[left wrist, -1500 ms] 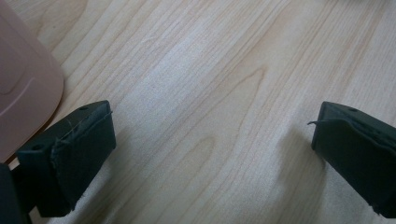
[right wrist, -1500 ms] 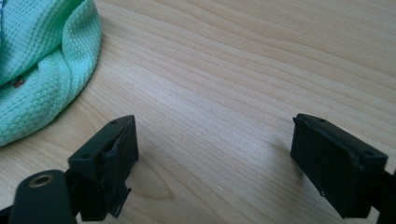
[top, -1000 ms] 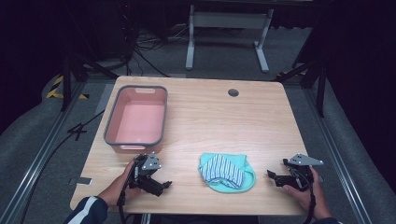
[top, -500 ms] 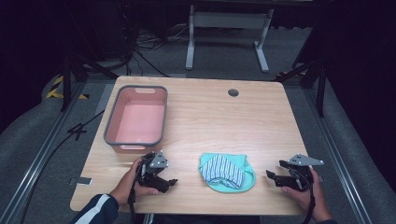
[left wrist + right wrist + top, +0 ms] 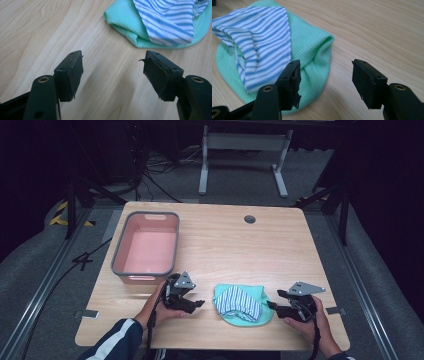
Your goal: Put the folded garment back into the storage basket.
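A mint green cloth (image 5: pixel 247 316) lies near the table's front edge with a blue-and-white striped cloth (image 5: pixel 239 300) folded on top of it. My left gripper (image 5: pixel 201 304) is just left of the pile and points at it. In the left gripper view its jaws (image 5: pixel 113 60) stand apart over bare wood, short of the green cloth (image 5: pixel 122 22). My right gripper (image 5: pixel 271 305) is at the pile's right edge. Its jaws (image 5: pixel 325 66) are apart, one over the green cloth (image 5: pixel 312 47). Both pairs of jaws have just been closing, with nothing pinched.
A pink basin (image 5: pixel 147 252) with a grey rim stands empty at the left of the table, just behind my left hand. A round cable hole (image 5: pixel 249 219) sits near the far edge. A metal stand (image 5: pixel 240 150) is on the floor beyond.
Both grippers have moved inward toward the cloth pile, the left one to the right and the right one to the left. Their jaws stand narrower than before.
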`<state>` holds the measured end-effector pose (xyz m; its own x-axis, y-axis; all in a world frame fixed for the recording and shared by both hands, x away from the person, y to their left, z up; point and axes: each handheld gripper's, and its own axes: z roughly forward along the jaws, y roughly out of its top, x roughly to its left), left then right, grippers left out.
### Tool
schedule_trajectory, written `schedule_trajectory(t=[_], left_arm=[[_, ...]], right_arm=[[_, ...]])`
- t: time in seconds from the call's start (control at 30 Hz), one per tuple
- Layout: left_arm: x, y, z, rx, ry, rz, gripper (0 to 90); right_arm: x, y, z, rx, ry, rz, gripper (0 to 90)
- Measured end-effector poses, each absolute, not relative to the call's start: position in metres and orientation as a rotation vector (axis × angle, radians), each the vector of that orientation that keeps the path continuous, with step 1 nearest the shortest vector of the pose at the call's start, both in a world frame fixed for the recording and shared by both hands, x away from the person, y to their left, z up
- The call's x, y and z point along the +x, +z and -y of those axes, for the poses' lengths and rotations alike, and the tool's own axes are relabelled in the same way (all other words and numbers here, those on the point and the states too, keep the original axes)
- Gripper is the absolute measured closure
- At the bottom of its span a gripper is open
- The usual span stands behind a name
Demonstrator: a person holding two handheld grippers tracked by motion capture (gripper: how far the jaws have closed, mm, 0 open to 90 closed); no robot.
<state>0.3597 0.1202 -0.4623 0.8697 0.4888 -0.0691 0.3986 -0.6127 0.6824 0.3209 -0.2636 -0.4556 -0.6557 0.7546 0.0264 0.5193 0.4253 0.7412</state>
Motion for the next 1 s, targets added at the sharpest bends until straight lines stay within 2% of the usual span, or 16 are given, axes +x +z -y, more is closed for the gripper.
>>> schedule_trajectory(t=[0.43, 0.87, 1.0], left_arm=[[0.380, -0.465, -0.090, 2.288, 0.183, -0.642, 32.4], [0.383, -0.477, -0.067, 2.335, 0.160, -0.610, 29.3], [0.381, -0.479, -0.063, 2.333, 0.184, -0.589, 27.8]], right_arm=[[0.338, -0.464, 0.236, 1.104, 1.031, -2.416, 45.0], [0.340, -0.475, 0.235, 1.125, 0.994, -2.430, 44.1], [0.337, -0.475, 0.234, 1.115, 1.002, -2.435, 52.9]])
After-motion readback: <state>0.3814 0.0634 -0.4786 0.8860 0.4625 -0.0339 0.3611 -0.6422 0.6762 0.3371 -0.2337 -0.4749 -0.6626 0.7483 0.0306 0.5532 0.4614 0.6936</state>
